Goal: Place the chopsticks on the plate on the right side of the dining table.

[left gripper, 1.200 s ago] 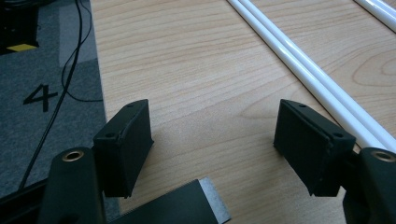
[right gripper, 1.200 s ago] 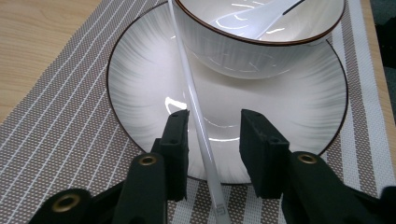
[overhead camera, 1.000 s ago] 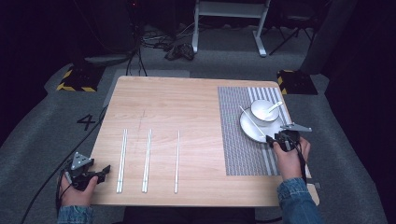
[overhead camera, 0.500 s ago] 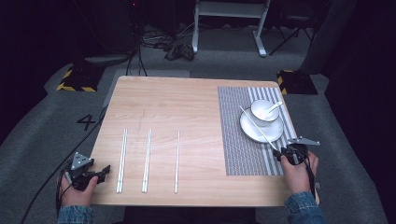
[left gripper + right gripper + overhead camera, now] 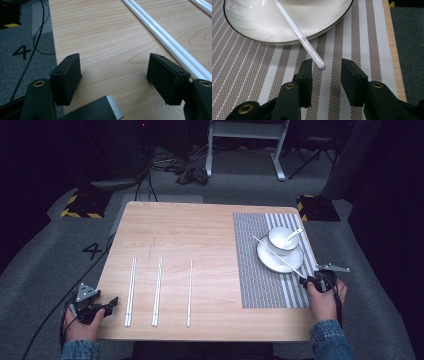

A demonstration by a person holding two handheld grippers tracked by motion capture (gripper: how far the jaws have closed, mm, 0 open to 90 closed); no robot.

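One chopstick (image 5: 299, 35) now rests across the plate (image 5: 272, 262); right gripper (image 5: 325, 71), backed off, jaws narrowing, grasps nothing — placement looks done.

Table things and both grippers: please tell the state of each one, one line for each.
Left gripper: open, nothing between the jaws.
Right gripper: jaws just closing, not gripping; chopstick tip sits at their front.
Chopstick: lying across the plate, end past the rim.
Plate: on the mat, bowl on it.
Bowl: upright, spoon inside.
Spoon: handle leaning over the bowl rim.
Other chopsticks: flat on the table.
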